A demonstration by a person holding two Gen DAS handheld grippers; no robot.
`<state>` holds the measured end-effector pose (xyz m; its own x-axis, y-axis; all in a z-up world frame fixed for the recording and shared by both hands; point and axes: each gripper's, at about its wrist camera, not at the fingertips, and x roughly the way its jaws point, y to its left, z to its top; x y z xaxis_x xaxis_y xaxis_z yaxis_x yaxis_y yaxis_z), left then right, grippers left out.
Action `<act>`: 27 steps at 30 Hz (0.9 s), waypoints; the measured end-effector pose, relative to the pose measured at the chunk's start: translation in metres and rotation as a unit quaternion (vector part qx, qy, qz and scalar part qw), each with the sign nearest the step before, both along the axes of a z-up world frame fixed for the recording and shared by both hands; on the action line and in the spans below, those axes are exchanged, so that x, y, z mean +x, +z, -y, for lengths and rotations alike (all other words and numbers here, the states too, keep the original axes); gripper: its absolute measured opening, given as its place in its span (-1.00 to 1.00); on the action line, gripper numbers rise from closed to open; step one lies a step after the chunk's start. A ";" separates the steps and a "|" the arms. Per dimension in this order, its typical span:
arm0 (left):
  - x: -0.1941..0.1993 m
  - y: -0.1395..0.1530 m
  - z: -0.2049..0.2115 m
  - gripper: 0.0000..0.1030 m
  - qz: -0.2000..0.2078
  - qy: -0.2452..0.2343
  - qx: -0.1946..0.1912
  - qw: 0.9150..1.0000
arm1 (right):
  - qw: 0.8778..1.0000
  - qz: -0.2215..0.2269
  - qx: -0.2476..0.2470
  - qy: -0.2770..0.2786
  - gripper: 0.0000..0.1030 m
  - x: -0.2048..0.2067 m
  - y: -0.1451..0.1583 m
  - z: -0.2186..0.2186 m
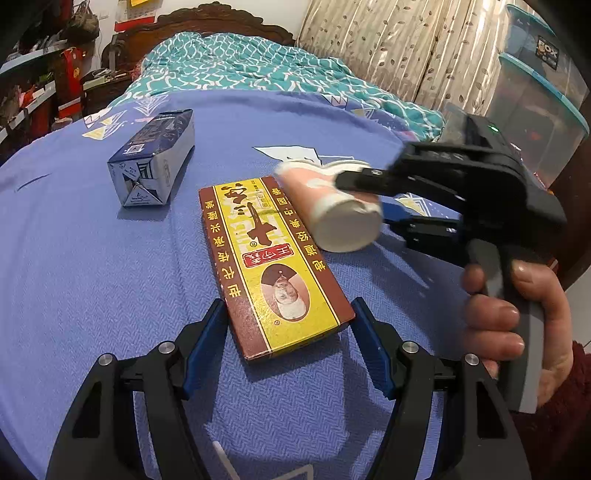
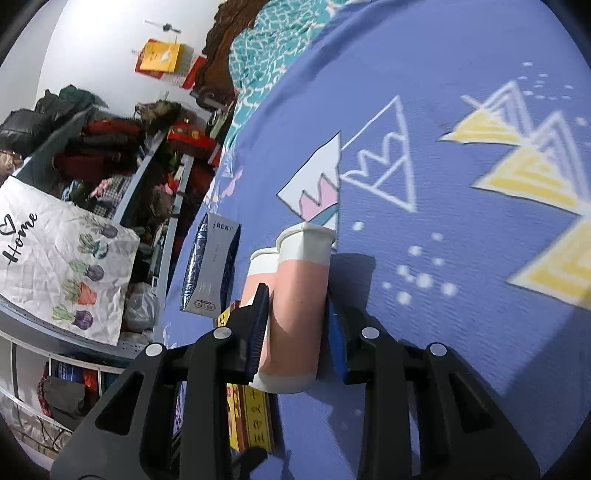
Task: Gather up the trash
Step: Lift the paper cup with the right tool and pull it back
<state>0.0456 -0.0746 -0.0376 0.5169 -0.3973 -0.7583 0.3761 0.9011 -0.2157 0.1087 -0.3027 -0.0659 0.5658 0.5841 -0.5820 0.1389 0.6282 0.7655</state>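
Observation:
A flat yellow and brown box (image 1: 271, 258) lies on the blue bedsheet (image 1: 74, 266). My left gripper (image 1: 288, 317) is open, its blue pads on either side of the box's near end, not pressing it. My right gripper (image 2: 297, 314) is shut on a pink and white paper cup (image 2: 299, 317), squashed, held on its side above the sheet. In the left wrist view the cup (image 1: 332, 206) hovers over the box's far right edge, with the right gripper (image 1: 373, 199) behind it. A blue and white carton (image 1: 155, 158) lies at the left; it also shows in the right wrist view (image 2: 210, 273).
A teal patterned quilt (image 1: 229, 62) is bunched at the head of the bed against a dark wooden headboard (image 1: 207, 22). Cluttered shelves (image 2: 110, 177) stand left of the bed. Curtains (image 1: 399, 48) and plastic storage boxes (image 1: 539, 96) stand at the right.

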 end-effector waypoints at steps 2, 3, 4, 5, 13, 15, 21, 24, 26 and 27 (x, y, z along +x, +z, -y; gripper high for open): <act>-0.001 0.000 0.000 0.26 0.000 0.000 0.000 1.000 | 1.000 0.007 -0.004 -0.010 -0.38 -0.010 0.002 0.008; -0.001 0.000 0.000 0.26 0.000 0.000 0.001 1.000 | 1.000 0.010 -0.006 -0.014 -0.38 -0.016 0.003 0.012; -0.001 0.000 0.000 0.26 0.000 0.000 0.001 1.000 | 1.000 0.012 -0.006 -0.017 -0.38 -0.021 0.002 0.017; -0.001 0.000 0.000 0.26 0.000 0.000 0.002 1.000 | 1.000 0.013 -0.007 -0.020 -0.38 -0.028 0.002 0.023; -0.001 -0.001 0.001 0.26 0.001 -0.001 0.009 1.000 | 0.999 0.020 -0.025 -0.042 -0.38 -0.087 0.012 0.074; -0.001 -0.001 0.002 0.26 0.001 -0.001 0.010 1.000 | 0.998 0.024 -0.024 -0.045 -0.38 -0.102 0.017 0.088; -0.001 -0.001 0.004 0.26 0.004 -0.001 0.020 1.000 | 0.994 0.046 -0.087 -0.046 -0.37 -0.131 0.038 0.107; -0.002 0.000 0.006 0.26 0.005 -0.001 0.025 1.000 | 0.991 0.042 -0.115 -0.048 -0.37 -0.134 0.038 0.107; -0.002 -0.001 0.006 0.26 0.005 -0.001 0.028 1.000 | 0.989 0.031 -0.133 -0.052 -0.30 -0.132 0.031 0.107; -0.002 -0.001 0.007 0.27 0.006 -0.001 0.029 1.000 | 0.988 0.030 -0.139 -0.055 -0.28 -0.132 0.028 0.106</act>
